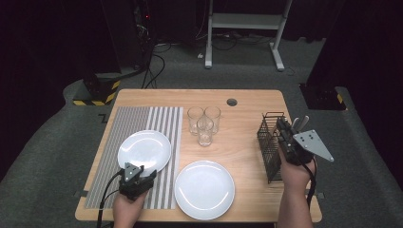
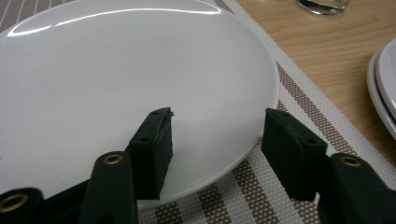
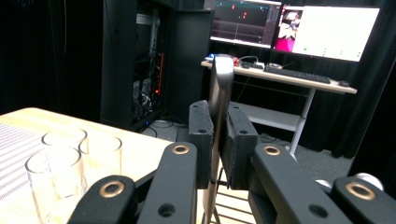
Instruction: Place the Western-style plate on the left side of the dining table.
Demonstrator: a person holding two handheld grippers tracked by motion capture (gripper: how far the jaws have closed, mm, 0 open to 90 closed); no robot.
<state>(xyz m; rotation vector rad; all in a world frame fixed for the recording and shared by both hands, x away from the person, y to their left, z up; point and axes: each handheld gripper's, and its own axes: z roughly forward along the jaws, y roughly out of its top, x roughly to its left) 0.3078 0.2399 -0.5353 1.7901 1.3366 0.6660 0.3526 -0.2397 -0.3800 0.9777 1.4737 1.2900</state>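
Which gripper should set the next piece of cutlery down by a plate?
Right. The right gripper is already shut on a metal utensil handle above the wire caddy. The left gripper is open, astride the rim of the plate on the striped mat.

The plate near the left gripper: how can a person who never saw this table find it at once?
Start at the striped placemat on the table's left half. The plate lies on it, its near rim between the open left gripper jaws. The other white plate rests on bare wood beside the mat.
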